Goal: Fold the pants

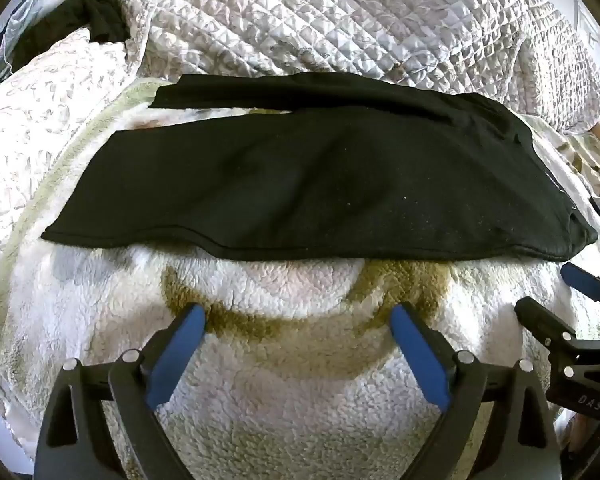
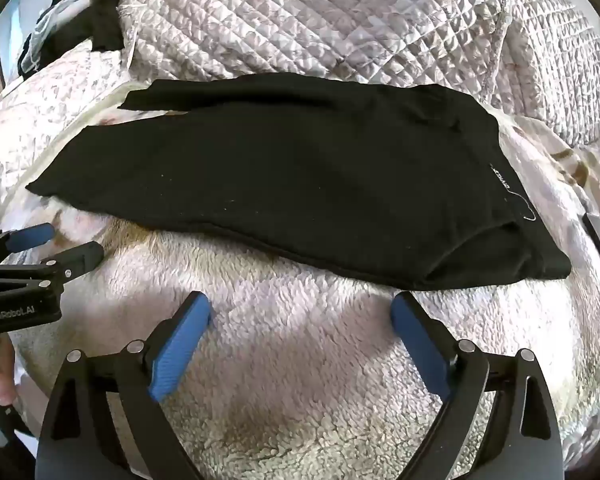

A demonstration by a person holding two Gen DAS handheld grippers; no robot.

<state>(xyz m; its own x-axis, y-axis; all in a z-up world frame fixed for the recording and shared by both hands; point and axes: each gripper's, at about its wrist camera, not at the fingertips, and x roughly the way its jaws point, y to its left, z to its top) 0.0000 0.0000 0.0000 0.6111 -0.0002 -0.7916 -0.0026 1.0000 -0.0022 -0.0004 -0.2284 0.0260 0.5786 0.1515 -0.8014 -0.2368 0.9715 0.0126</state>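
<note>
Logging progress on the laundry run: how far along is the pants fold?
Done: the black pants lie flat on the fleece blanket, legs nearly stacked. In hand: nothing; left gripper and right gripper hover open, short of the near edge. Left: folding them across their length.

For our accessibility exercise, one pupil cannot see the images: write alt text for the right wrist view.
Black pants lie spread flat across a fluffy white blanket, legs pointing left, with a quilted bedspread behind. The open right gripper hovers just short of their near edge, and the left gripper, also open, enters from the left.
</note>
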